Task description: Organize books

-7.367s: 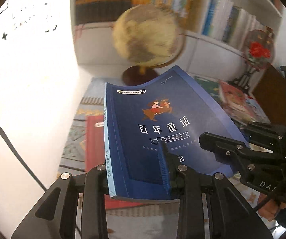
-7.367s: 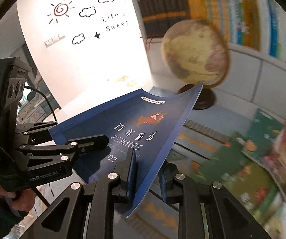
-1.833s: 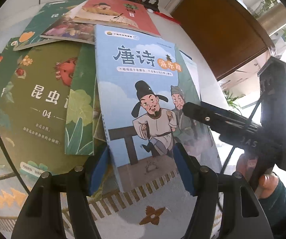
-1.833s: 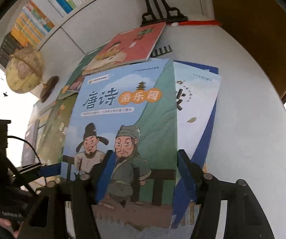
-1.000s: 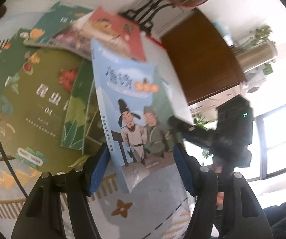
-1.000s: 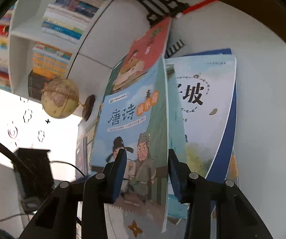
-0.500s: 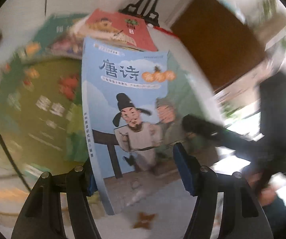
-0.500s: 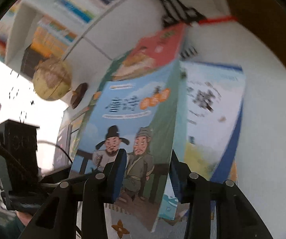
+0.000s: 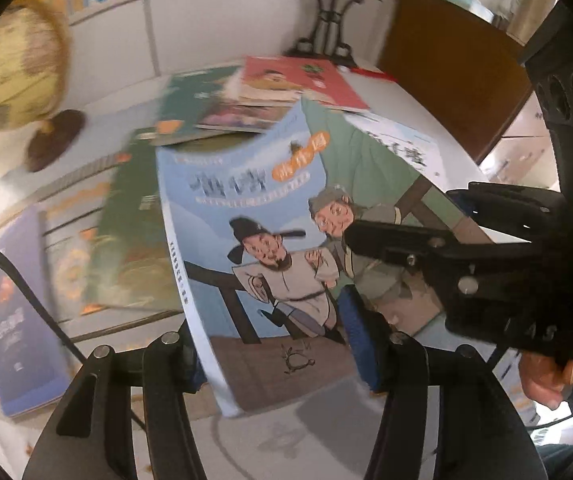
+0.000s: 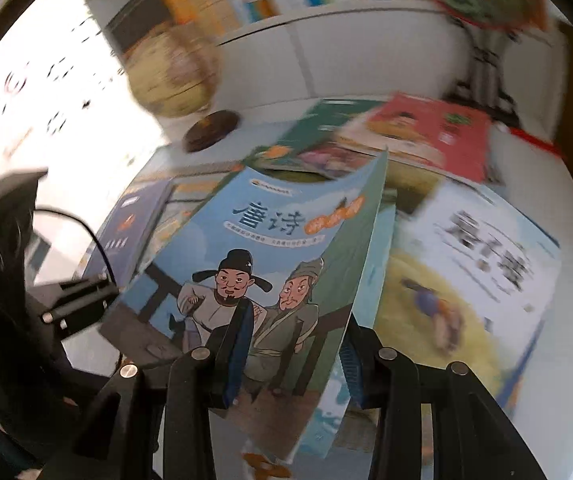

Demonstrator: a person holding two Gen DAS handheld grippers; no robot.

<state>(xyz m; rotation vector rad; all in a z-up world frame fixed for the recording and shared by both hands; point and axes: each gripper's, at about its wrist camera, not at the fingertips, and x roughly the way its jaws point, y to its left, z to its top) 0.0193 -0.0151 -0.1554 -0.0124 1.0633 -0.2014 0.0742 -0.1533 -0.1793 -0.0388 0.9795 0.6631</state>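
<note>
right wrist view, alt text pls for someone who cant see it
The right gripper clamps the lower edge of a light blue book showing two cartoon men, lifted above other books on a white table. A blurred globe stands behind.

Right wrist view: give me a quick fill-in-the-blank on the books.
The blue book held up off the table shows ___ cartoon men on its cover. The globe stands on a round dark ___ base. The far book, nearest the fan stand, has a ___ cover.
Missing: two; brown; red.
</note>
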